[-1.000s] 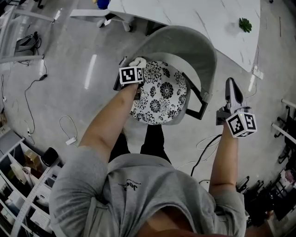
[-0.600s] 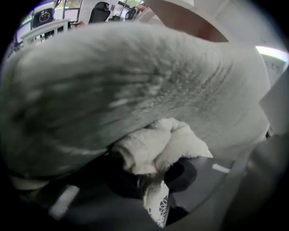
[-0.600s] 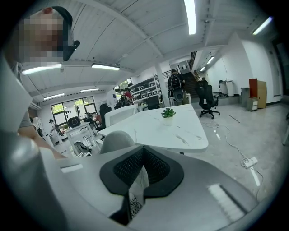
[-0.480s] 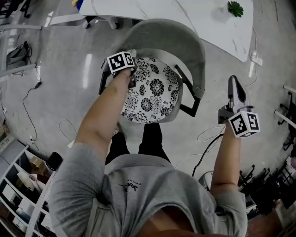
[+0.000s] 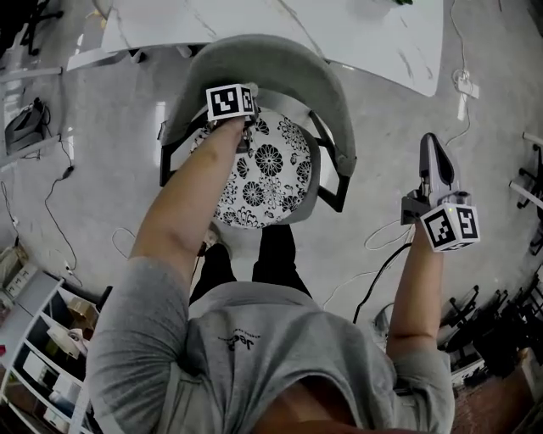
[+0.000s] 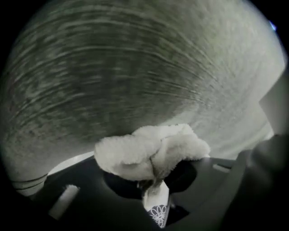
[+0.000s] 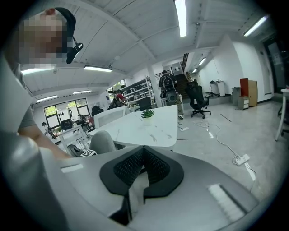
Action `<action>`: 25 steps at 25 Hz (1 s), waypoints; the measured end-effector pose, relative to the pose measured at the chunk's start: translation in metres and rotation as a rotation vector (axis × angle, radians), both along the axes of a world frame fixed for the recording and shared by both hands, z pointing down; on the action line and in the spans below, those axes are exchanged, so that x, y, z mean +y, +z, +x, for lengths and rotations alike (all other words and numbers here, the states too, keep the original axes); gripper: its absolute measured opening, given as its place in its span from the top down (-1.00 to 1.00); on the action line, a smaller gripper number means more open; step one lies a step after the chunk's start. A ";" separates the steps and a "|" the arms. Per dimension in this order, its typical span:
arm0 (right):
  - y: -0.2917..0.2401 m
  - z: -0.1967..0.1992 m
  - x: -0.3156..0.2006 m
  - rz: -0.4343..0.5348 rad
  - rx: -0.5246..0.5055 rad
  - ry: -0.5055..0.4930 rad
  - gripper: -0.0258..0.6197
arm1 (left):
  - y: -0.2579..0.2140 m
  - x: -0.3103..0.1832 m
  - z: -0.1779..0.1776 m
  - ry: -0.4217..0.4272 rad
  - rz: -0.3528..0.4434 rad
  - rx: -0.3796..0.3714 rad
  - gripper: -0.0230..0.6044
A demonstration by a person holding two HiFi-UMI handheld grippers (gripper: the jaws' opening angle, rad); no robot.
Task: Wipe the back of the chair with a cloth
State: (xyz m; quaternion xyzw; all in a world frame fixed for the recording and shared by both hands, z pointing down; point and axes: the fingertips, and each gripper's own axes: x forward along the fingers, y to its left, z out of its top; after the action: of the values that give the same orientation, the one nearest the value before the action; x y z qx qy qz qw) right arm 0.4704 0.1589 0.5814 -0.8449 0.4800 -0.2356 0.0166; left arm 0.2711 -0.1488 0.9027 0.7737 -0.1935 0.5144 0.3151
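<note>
The left tool (image 6: 153,182) is pinched tight on a fluffy white cloth (image 6: 149,151), a soft bunched lump right up against the curved grey chair back (image 6: 135,67), which looks streaky and blurred. In the head view the cloth is hidden under the tool's cube. The right tool (image 7: 143,153) is closed with nothing in it, out to the side and well apart from the chair, whose round seat (image 5: 263,174) has black and white flowers; beyond, a smooth white tabletop (image 5: 339,25) is cut off.
</note>
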 end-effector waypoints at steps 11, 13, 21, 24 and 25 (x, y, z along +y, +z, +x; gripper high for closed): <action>0.000 0.019 0.049 -0.025 0.003 0.066 0.91 | -0.004 0.098 0.072 0.445 0.095 0.038 0.47; 0.000 0.019 0.054 -0.024 0.005 0.072 0.91 | -0.010 0.122 0.082 0.543 0.113 0.068 0.47; -0.003 0.012 0.057 -0.011 0.013 0.067 0.91 | -0.025 0.236 0.088 1.062 0.175 0.171 0.47; -0.008 0.006 0.052 0.003 0.022 0.051 0.91 | -0.032 0.268 0.076 1.214 0.184 0.213 0.47; -0.010 0.004 0.049 0.001 0.027 0.046 0.91 | -0.033 0.276 0.072 1.239 0.173 0.226 0.47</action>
State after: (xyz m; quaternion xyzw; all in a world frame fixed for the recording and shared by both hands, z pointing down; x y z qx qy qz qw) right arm 0.4745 0.2083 0.5717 -0.8588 0.4607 -0.2236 0.0160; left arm 0.3427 0.1270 0.8694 0.8143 0.2836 0.4991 -0.0862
